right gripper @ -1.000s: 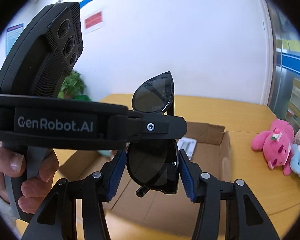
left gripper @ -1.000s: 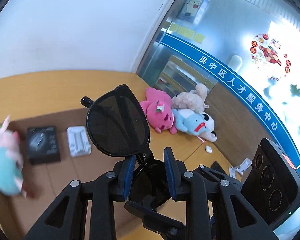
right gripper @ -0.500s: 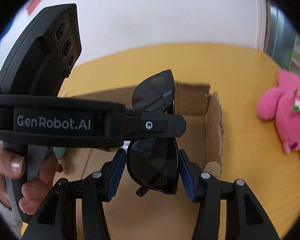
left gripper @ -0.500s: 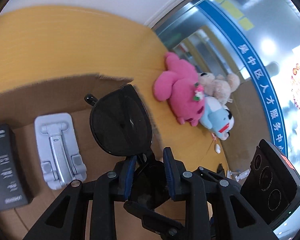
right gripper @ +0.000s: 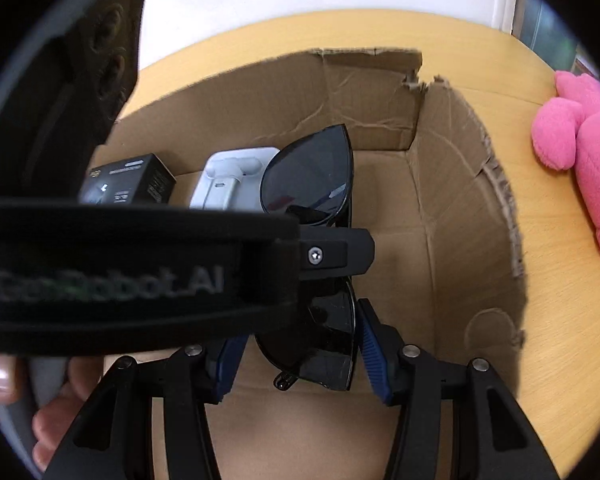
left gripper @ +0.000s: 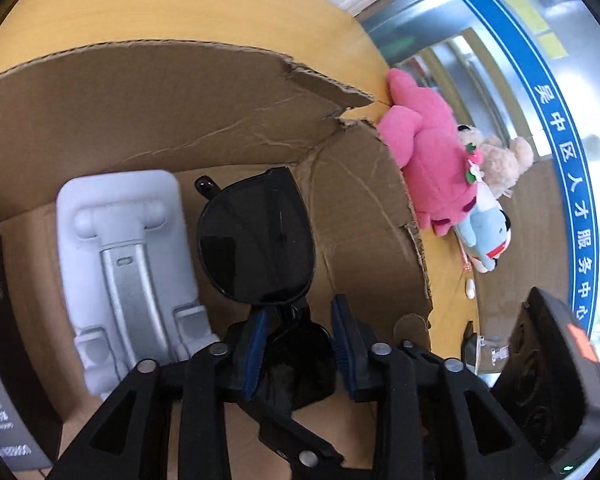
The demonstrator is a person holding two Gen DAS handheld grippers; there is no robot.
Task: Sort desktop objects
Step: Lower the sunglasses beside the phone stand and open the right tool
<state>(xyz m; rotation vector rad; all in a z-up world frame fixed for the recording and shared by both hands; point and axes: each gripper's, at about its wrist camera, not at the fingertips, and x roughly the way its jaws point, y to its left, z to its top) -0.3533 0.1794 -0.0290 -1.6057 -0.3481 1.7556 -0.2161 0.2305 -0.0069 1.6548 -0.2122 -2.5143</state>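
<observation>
Both claws grip sunglasses (left gripper: 256, 240) — over box (left gripper: 140, 112)

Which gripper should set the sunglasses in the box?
Probably the right gripper: its pads hug both lower-lens edges of the sunglasses over the box floor. The left gripper straddles the bridge with a gap.

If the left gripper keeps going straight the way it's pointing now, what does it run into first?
Most likely the cardboard box: its floor near the far wall. The left gripper points down into it, and the sunglasses it carries would touch first, just right of the white phone stand. Depth is hard to judge.
</observation>
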